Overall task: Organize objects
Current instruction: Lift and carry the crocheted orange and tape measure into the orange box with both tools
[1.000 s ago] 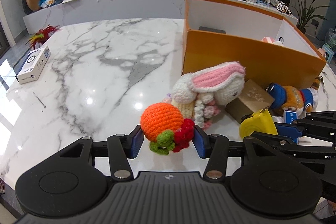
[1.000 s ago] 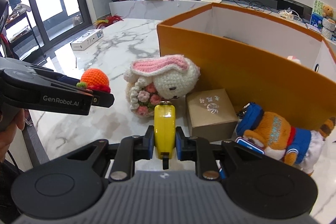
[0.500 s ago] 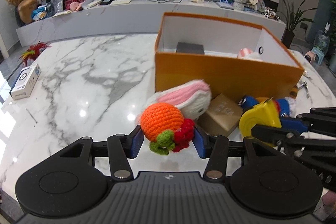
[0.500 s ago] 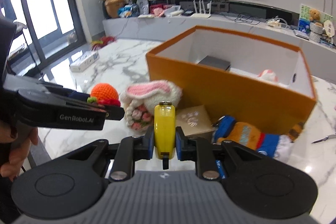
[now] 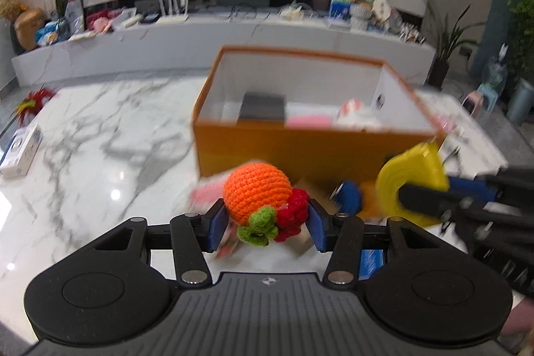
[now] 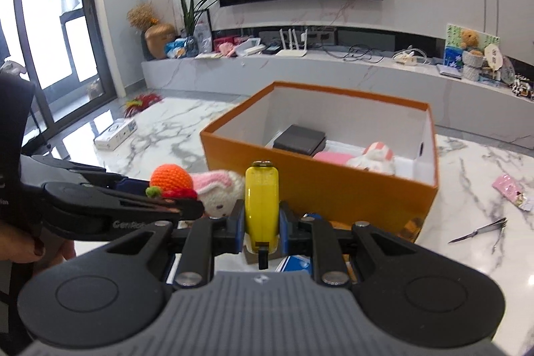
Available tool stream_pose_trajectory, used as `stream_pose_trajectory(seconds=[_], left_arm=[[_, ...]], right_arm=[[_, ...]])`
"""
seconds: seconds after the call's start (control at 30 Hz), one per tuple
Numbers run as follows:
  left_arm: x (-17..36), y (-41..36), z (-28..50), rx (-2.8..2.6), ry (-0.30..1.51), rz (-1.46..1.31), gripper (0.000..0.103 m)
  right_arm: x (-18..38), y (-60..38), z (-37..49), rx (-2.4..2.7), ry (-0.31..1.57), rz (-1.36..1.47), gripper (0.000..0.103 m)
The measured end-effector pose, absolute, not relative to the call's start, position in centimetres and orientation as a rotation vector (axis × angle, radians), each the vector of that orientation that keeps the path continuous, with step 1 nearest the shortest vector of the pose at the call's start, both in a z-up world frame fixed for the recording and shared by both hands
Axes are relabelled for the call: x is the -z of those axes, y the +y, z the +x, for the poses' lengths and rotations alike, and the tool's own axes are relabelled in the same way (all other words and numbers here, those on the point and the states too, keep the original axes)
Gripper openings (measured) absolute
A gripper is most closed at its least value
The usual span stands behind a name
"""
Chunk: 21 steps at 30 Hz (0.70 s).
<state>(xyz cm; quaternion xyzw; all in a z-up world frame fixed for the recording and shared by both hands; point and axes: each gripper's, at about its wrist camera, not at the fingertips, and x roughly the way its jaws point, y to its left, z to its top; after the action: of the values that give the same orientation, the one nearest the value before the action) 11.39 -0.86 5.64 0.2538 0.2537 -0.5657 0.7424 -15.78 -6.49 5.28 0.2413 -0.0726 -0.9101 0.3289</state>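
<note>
My left gripper [image 5: 263, 222] is shut on an orange crochet fruit [image 5: 257, 192] with a green leaf and red berries, held above the table in front of the orange box [image 5: 300, 152]. My right gripper [image 6: 262, 224] is shut on a yellow tape measure [image 6: 262, 199], also raised before the box [image 6: 300, 182]. The tape measure shows in the left wrist view [image 5: 410, 179]. The box holds a dark case [image 6: 300, 139], a pink item and a small plush [image 6: 373, 157]. A crochet rabbit [image 6: 218, 189] lies below, partly hidden.
A white carton [image 5: 21, 147] lies at the table's left edge. Scissors [image 6: 480, 231] and a pink packet [image 6: 509, 189] lie right of the box. A blue-and-orange plush [image 5: 353, 199] and a brown box lie under the grippers. A long cabinet stands behind.
Both grippers have risen with their objects, so the inside of the orange box has come into view. The toys on the table have dropped beneath the grippers.
</note>
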Motion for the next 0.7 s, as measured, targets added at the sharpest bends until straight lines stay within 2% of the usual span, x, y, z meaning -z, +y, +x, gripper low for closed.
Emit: stream_pose_trajectory(seconds=[0.37, 0.7], left_arm=[[-10.4, -9.1, 12.8, 1.283, 0.527, 0.457, 0.058], [-4.5, -15.8, 15.6, 1.216, 0.645, 0.491, 0.058]], right_arm=[[-10.6, -4.6, -21.4, 2.506, -0.317, 0.47, 0.021], [-7.5, -6.8, -30.6, 2.501, -0.44, 0.561, 0.021]])
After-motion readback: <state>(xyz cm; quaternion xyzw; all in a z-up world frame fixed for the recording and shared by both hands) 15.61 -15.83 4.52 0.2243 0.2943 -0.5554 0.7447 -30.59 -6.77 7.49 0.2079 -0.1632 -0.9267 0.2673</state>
